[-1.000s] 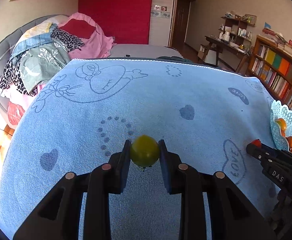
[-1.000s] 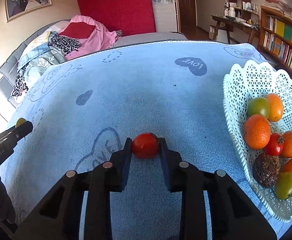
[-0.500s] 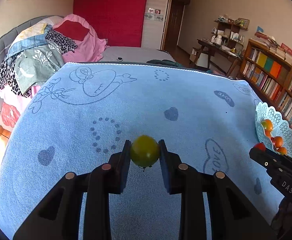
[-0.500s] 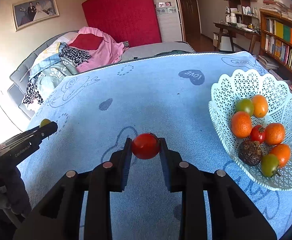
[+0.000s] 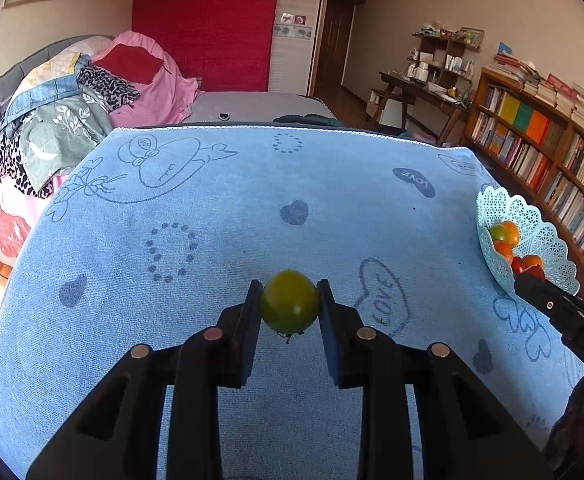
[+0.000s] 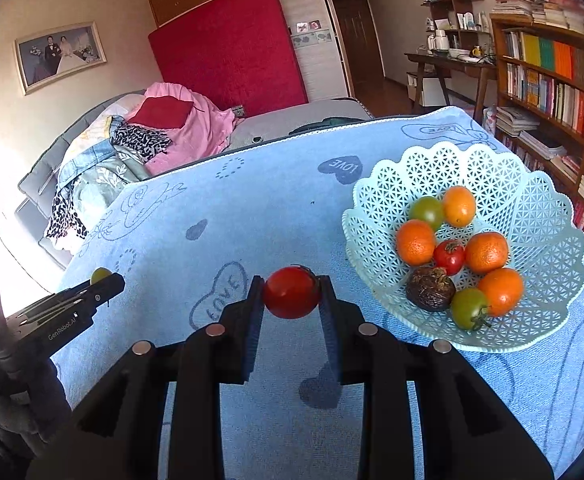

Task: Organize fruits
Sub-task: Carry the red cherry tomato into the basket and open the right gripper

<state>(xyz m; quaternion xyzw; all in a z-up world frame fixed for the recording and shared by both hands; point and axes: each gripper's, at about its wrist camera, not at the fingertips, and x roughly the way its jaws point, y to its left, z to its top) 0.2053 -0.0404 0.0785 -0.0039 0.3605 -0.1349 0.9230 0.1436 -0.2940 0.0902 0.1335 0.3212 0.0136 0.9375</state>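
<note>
A: Status?
B: White lattice plastic basket (image 6: 548,208) holds most fruit — left tool (image 5: 290,306) clamps round green tomato (image 5: 290,306), right tool (image 6: 291,298) clamps round red tomato (image 6: 291,298), above bench.
A: Left?
B: Those two.

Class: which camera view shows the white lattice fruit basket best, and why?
The right wrist view: the basket appears whole, every fruit inside visible. The left wrist view catches it edge-on at the far right, partly behind the right gripper.

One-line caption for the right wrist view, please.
Right gripper holds a red tomato above the blue towel, beside the lattice basket of fruit.
</note>
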